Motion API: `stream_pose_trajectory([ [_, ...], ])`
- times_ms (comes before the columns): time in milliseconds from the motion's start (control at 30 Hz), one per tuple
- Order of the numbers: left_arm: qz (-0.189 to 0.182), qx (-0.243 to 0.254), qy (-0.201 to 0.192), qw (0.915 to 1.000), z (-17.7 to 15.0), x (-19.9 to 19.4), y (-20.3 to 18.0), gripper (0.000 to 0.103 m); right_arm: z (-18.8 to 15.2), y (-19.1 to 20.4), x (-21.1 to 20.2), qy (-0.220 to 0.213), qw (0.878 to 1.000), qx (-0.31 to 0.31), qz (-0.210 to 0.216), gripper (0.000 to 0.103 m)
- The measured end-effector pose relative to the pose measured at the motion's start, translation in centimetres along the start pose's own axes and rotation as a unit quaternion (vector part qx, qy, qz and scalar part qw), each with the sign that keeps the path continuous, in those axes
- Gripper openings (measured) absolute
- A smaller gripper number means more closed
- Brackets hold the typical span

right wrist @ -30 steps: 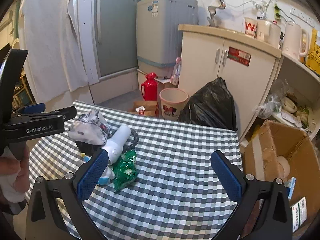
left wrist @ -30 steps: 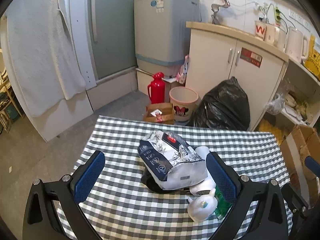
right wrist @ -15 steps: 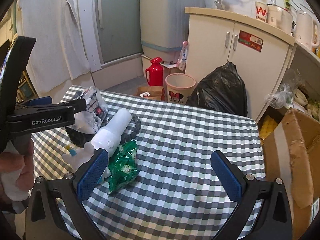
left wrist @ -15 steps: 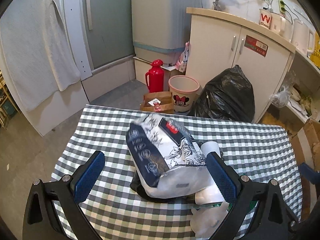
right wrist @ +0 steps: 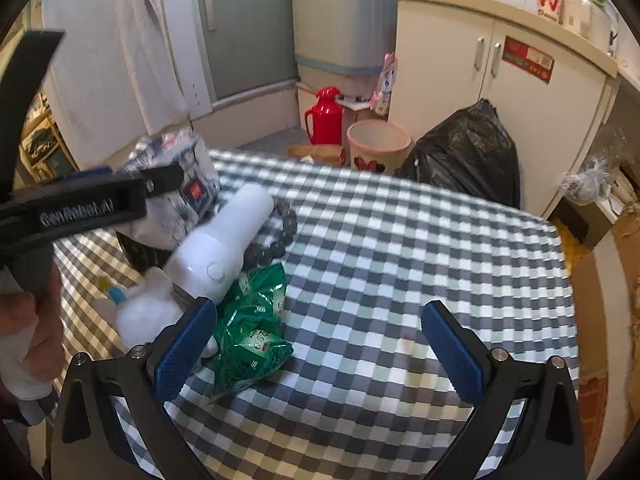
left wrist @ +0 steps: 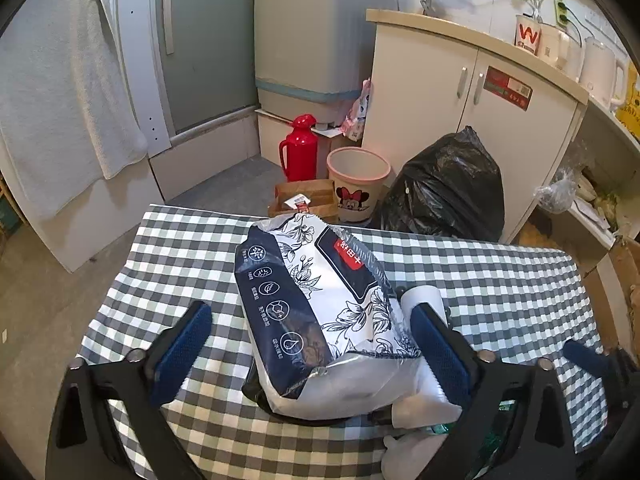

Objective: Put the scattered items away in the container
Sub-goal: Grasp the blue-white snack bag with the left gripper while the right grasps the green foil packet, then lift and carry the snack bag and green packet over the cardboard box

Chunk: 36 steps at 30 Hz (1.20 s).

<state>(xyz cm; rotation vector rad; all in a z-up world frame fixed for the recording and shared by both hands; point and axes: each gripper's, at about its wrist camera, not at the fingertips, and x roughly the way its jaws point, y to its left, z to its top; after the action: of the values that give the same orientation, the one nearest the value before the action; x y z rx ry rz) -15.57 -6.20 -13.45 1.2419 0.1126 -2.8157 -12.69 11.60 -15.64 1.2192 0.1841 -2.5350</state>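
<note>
My left gripper [left wrist: 312,354] has come closer to the pile than it was a second ago: the floral snack bag [left wrist: 320,312] now fills the space between my spread fingers [left wrist: 182,346], where earlier it sat further ahead. The fingers are released and wide, the right-hand pad just beside the bag's edge, the left-hand pad apart from it; I cannot tell whether the right pad touches. The bag lies tilted on top of a black dish [left wrist: 256,392] on the checked desk [left wrist: 180,248]. Beside it, a white handheld device [left wrist: 424,304] points away from me, partly hidden by my finger.

My right gripper [right wrist: 320,348] has also dropped lower and nearer to the desk [right wrist: 400,280]; its fingers [right wrist: 454,356] are released, wide apart, holding nothing. In the right wrist view the green packet [right wrist: 252,328] now lies just beside my left-hand pad, larger than half a second ago. Against it rests the white device [right wrist: 224,248], with a string of dark beads [right wrist: 280,232] curling past its barrel and a small white plush toy [right wrist: 148,312] at its near end. My left gripper [right wrist: 92,204] reaches in from the left over the snack bag [right wrist: 176,196], held by my hand [right wrist: 28,336].

A cardboard box [right wrist: 616,300] stands off the desk's right edge, only its flap showing. Beyond the desk are a red thermos [left wrist: 300,148], a pink bin [left wrist: 358,184] and a black rubbish bag [left wrist: 444,192].
</note>
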Motion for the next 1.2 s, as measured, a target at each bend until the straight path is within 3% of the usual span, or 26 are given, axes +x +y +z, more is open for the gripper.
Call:
stream_pose_trajectory([
  [100, 0.008, 0.003, 0.003, 1.0000, -0.2, 0.3, 0.0, 0.081, -0.3, 0.0, 1.0, 0.013, 1.000, 0.001, 0.004, 0.103],
  [167, 0.016, 0.003, 0.005, 0.9999, -0.3, 0.6, 0.0, 0.067, -0.5, 0.1, 1.5, 0.017, 1.000, 0.001, 0.007, 0.103],
  [367, 0.003, 0.001, -0.004, 1.0000, -0.3, 0.1, 0.2, 0.047, -0.7, 0.4, 2.4, 0.025, 1.000, -0.006, 0.012, 0.103],
  [500, -0.008, 0.000, -0.005, 1.0000, -0.4, -0.1, 0.4, 0.041, -0.7, 0.5, 2.5, 0.026, 1.000, -0.008, 0.015, 0.102],
  [633, -0.011, -0.002, -0.007, 0.9999, -0.4, -0.4, 0.7, 0.040, -0.8, 0.6, 2.5, 0.027, 0.999, -0.010, 0.020, 0.092],
  [800, -0.010, -0.001, -0.013, 0.9999, -0.3, -1.1, 0.8, 0.040, -0.8, 1.1, 2.2, 0.031, 0.998, -0.013, 0.044, 0.058],
  [833, -0.011, 0.000, -0.015, 0.9998, -0.2, -1.3, 0.8, 0.040, -0.8, 1.3, 2.1, 0.031, 0.998, -0.013, 0.050, 0.043],
  [867, -0.010, 0.000, -0.017, 0.9998, -0.2, -1.6, 0.8, 0.040, -0.8, 1.4, 1.9, 0.030, 0.998, -0.013, 0.053, 0.039],
  [1200, -0.003, 0.001, -0.038, 0.9993, -0.2, -4.6, 0.6, 0.040, -1.2, 1.2, -0.5, 0.022, 0.999, -0.006, 0.045, 0.035],
])
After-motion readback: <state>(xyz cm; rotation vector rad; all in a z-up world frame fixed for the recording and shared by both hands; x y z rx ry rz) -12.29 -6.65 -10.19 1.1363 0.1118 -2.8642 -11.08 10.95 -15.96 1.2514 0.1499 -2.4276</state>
